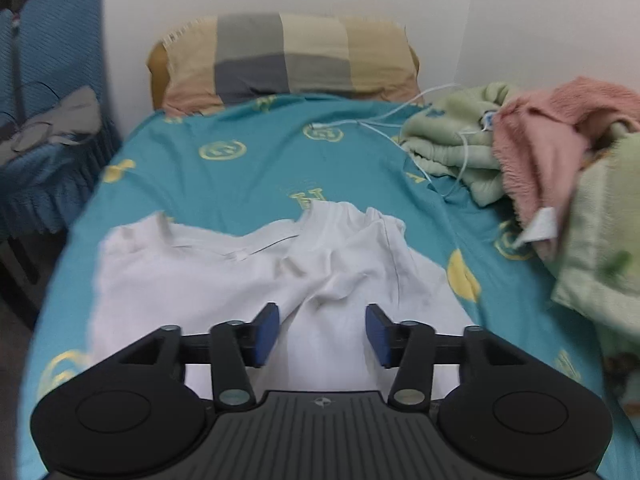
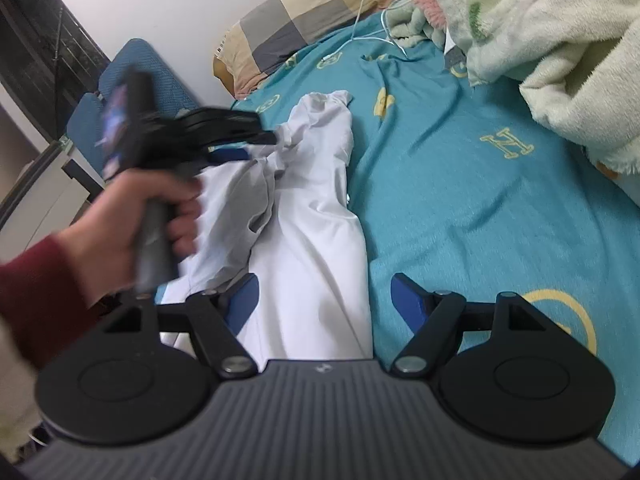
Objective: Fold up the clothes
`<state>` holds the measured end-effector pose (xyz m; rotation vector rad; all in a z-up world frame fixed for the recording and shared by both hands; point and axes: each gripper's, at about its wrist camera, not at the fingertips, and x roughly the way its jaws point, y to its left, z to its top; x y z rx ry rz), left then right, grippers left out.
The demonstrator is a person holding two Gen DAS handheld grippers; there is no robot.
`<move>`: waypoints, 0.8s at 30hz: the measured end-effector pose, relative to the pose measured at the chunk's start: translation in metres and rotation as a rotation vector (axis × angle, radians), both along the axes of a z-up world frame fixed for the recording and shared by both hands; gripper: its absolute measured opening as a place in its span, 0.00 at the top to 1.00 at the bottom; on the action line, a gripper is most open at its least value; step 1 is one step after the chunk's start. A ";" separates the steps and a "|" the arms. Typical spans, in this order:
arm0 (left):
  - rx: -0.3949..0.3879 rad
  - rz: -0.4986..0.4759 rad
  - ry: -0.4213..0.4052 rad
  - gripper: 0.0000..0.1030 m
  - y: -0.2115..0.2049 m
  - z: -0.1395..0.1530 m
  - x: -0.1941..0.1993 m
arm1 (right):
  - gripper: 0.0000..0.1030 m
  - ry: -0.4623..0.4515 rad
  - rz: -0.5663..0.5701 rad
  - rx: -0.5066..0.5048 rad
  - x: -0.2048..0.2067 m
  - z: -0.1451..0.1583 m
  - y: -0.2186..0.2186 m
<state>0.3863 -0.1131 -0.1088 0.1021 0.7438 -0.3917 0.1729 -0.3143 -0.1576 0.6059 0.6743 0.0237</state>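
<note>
A crumpled white garment [image 1: 240, 272] lies spread on the teal bed sheet [image 1: 240, 176], with its collar toward the pillow. My left gripper [image 1: 322, 332] hovers over the garment's near part, open, with nothing pressed between its blue pads. In the right wrist view the same garment [image 2: 312, 216] runs away from me as a long bunched strip. My right gripper [image 2: 324, 304] stands open over its near end, the cloth lying below and between the pads without being pinched. A hand in a red sleeve [image 2: 132, 208] holds the left gripper [image 2: 248, 146] above the garment's left side.
A checked pillow [image 1: 288, 60] lies at the head of the bed. Green and pink fleece blankets [image 1: 540, 140] are heaped along the right side, with a white cable [image 1: 400, 116] trailing from them. A blue chair [image 1: 52, 80] stands left of the bed.
</note>
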 end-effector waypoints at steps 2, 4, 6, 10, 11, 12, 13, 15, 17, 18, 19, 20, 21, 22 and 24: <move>-0.022 0.027 0.024 0.42 0.030 0.013 -0.035 | 0.27 -0.013 0.006 -0.012 -0.001 0.002 0.002; -0.057 0.080 0.077 0.39 0.066 0.021 -0.073 | 0.27 -0.029 0.010 -0.028 -0.003 0.007 0.004; -0.060 0.133 0.138 0.39 0.103 0.026 -0.112 | 0.27 -0.045 0.015 -0.042 -0.008 0.012 0.007; -0.073 0.239 0.275 0.38 0.175 0.031 -0.186 | 0.27 -0.075 0.021 -0.068 -0.019 0.022 0.009; -0.078 0.267 0.319 0.38 0.192 0.030 -0.202 | 0.27 -0.080 0.022 -0.073 -0.022 0.025 0.010; -0.086 0.292 0.369 0.38 0.207 0.027 -0.215 | 0.27 -0.080 0.025 -0.076 -0.025 0.028 0.011; -0.098 0.310 0.417 0.38 0.221 0.024 -0.227 | 0.27 -0.080 0.028 -0.081 -0.029 0.031 0.013; -0.097 0.342 0.485 0.38 0.241 0.019 -0.244 | 0.27 -0.082 0.034 -0.082 -0.038 0.038 0.015; -0.087 0.369 0.542 0.38 0.258 0.013 -0.258 | 0.27 -0.082 0.031 -0.073 -0.052 0.043 0.016; -0.090 0.368 0.569 0.38 0.265 0.010 -0.263 | 0.27 -0.079 0.028 -0.073 -0.060 0.045 0.016; -0.100 0.362 0.594 0.38 0.269 0.008 -0.265 | 0.27 -0.070 0.029 -0.078 -0.067 0.045 0.017; -0.108 0.356 0.613 0.38 0.273 0.007 -0.266 | 0.27 -0.060 0.030 -0.082 -0.073 0.046 0.018; -0.108 0.343 0.622 0.38 0.274 0.008 -0.266 | 0.27 -0.049 0.032 -0.080 -0.077 0.046 0.018; -0.090 0.318 0.624 0.39 0.273 0.010 -0.268 | 0.27 -0.038 0.031 -0.076 -0.080 0.045 0.019; -0.026 0.250 0.618 0.41 0.269 0.016 -0.272 | 0.27 -0.019 0.023 -0.074 -0.082 0.045 0.020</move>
